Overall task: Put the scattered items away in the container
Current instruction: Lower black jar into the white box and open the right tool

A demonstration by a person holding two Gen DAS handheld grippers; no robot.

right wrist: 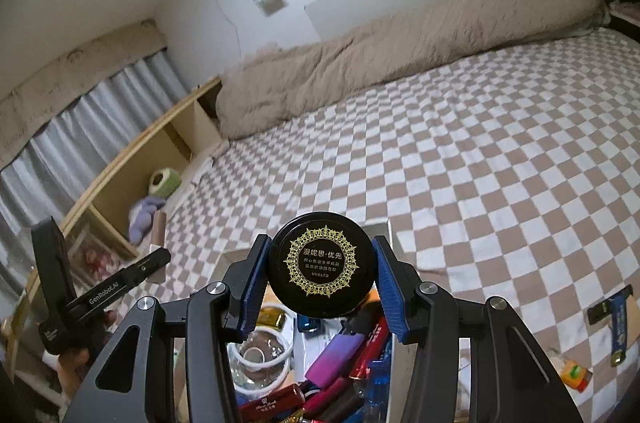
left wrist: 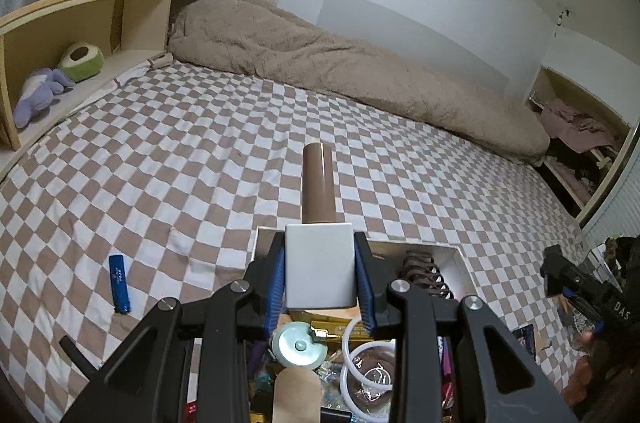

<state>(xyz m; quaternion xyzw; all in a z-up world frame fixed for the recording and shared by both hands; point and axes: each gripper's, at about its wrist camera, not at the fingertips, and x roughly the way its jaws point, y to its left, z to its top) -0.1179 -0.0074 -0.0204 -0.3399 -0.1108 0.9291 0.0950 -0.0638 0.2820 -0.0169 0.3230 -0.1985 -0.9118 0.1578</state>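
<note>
My left gripper (left wrist: 320, 277) clamps a white, brown-capped bottle (left wrist: 319, 263); my right gripper (right wrist: 320, 283) clamps a black jar (right wrist: 323, 265) lettered "UV&LED" in gold.

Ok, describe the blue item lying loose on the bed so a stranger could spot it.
Start from the checkered bedsheet, then the white container at its near edge. Left of that lies the blue tube, alone on the sheet: slim, solid blue, with nothing else near it.

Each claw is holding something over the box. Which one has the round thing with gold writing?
The right claw: it grips a round black jar with a gold-printed lid. The left claw holds a square white bottle with a brown cap.
</note>
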